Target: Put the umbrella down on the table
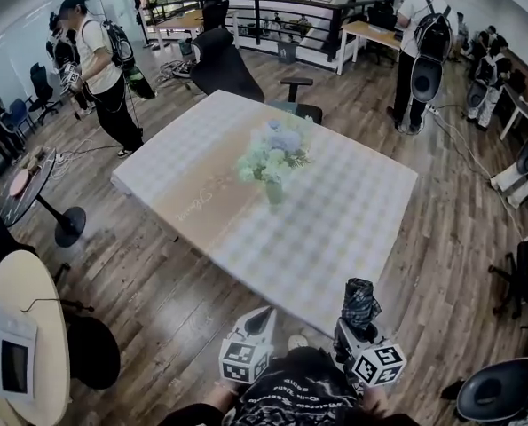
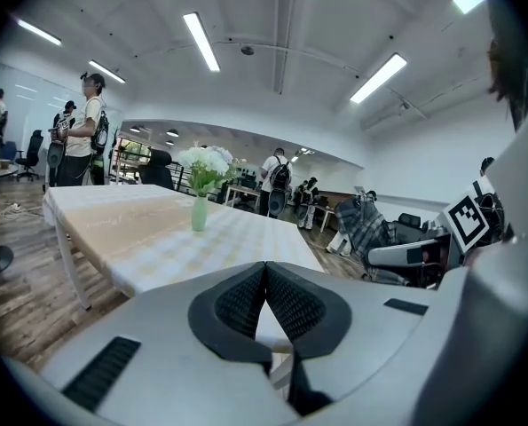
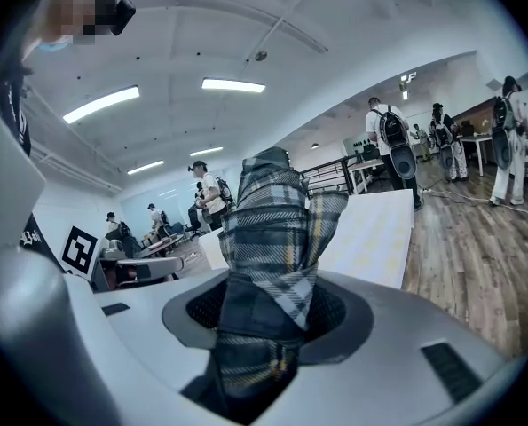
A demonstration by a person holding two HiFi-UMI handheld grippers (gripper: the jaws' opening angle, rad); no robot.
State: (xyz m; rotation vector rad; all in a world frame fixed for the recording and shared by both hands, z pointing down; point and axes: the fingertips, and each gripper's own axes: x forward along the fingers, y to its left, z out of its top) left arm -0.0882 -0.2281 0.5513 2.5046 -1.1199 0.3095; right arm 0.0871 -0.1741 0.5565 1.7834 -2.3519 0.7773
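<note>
A folded plaid umbrella [image 1: 359, 298] stands upright in my right gripper [image 1: 357, 325], just short of the near edge of the checked-cloth table [image 1: 334, 229]. In the right gripper view the umbrella [image 3: 272, 238] fills the gap between the jaws, which are shut on its bundled fabric, and the table [image 3: 374, 233] lies beyond it. My left gripper [image 1: 265, 316] hovers beside it at the same table edge. Its pads [image 2: 246, 300] meet with nothing between them. A vase of pale flowers [image 1: 274, 171] stands mid-table.
A black office chair [image 1: 224, 65] sits at the table's far side. People stand at the far left [image 1: 99, 60] and far right [image 1: 423, 34]. A round table [image 1: 24, 327] is close on my left, and dark chairs [image 1: 503, 389] are on my right.
</note>
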